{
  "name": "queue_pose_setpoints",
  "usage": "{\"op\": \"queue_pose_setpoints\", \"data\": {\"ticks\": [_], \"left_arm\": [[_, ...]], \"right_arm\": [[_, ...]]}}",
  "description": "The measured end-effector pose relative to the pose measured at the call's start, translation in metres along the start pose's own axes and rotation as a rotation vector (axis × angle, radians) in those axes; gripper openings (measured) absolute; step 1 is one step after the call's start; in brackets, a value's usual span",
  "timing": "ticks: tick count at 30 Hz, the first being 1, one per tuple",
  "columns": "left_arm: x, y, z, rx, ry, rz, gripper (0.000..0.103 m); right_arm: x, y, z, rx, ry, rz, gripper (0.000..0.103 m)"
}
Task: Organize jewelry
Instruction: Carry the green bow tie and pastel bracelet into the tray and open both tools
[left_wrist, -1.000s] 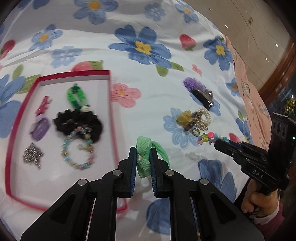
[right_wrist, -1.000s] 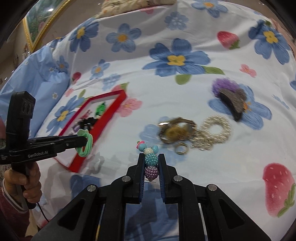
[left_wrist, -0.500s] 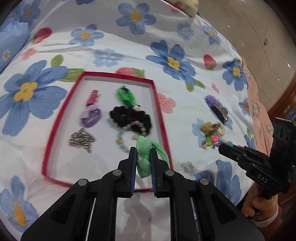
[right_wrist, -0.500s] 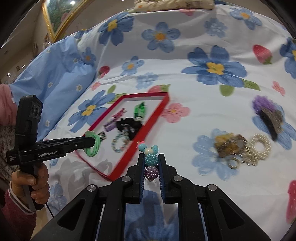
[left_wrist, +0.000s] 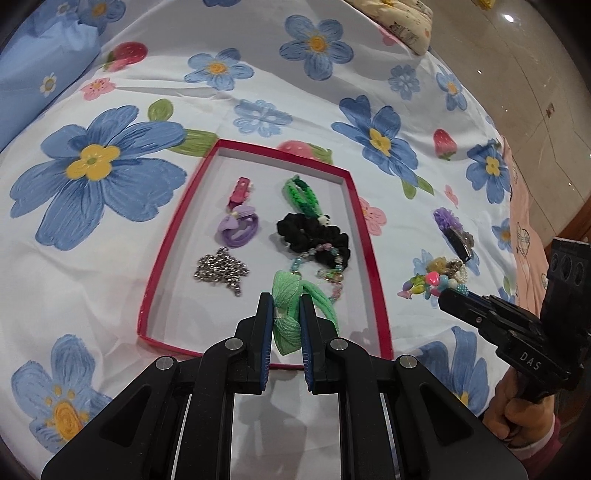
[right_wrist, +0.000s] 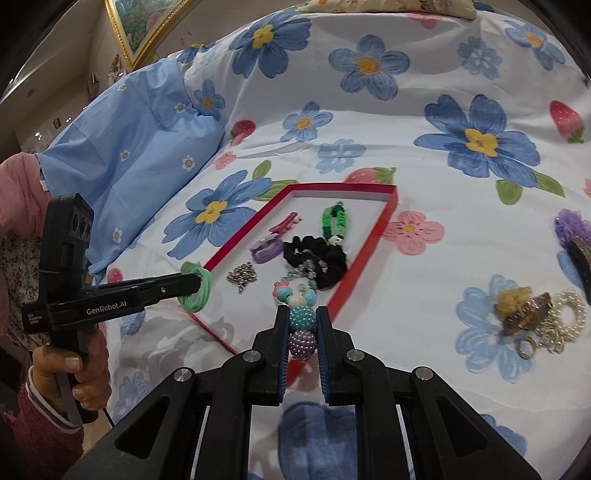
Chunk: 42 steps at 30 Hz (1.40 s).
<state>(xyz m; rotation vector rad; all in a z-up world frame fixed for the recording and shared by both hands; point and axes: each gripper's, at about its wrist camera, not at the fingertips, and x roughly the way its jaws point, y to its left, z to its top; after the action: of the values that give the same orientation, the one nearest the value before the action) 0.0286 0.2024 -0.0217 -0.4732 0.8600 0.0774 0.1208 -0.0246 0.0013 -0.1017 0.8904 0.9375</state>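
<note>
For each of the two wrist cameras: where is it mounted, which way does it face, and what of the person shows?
Left wrist: sits on the left hand-held gripper, looking down along its fingers at the red tray; the right hand shows.
Right wrist: sits on the right hand-held gripper, facing the tray from its right side; the left hand and sleeve show.
Shared: tray, green hair tie, bead bracelet, loose pile.

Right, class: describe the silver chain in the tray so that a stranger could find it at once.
Start at the red-rimmed tray on the flowered bedspread. Look in its near left part, just below the purple hair tie. The silver chain lies there in a loose heap, the only bare metal piece among cloth and beads.
</note>
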Motion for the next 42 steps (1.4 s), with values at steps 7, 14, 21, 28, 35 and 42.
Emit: {"op": "queue_pose_setpoints", "data": {"ticks": [7, 14, 21, 28, 35, 42], "left_arm": [[0.002, 0.011, 0.000, -0.018, 0.002, 0.008, 0.012], [0.012, 0.030, 0.001, -0.057, 0.017, 0.017, 0.012], [0.032, 0.042, 0.004, -0.072, 0.049, 0.014, 0.012], [0.053, 0.045, 0.003, -0.060, 0.088, 0.038, 0.012], [0.063, 0.050, -0.001, -0.064, 0.112, 0.052, 0.013], [0.062, 0.049, 0.000, -0.057, 0.108, 0.069, 0.013]], "right_arm": [[0.018, 0.018, 0.010, -0.028, 0.009, 0.032, 0.013], [0.048, 0.027, 0.013, -0.046, 0.057, 0.039, 0.013], [0.081, 0.024, 0.014, -0.040, 0.117, 0.028, 0.013], [0.103, 0.023, 0.014, -0.063, 0.159, -0.002, 0.013], [0.115, 0.015, 0.010, -0.056, 0.184, -0.026, 0.014], [0.115, 0.014, 0.010, -0.056, 0.185, -0.015, 0.017]]}}
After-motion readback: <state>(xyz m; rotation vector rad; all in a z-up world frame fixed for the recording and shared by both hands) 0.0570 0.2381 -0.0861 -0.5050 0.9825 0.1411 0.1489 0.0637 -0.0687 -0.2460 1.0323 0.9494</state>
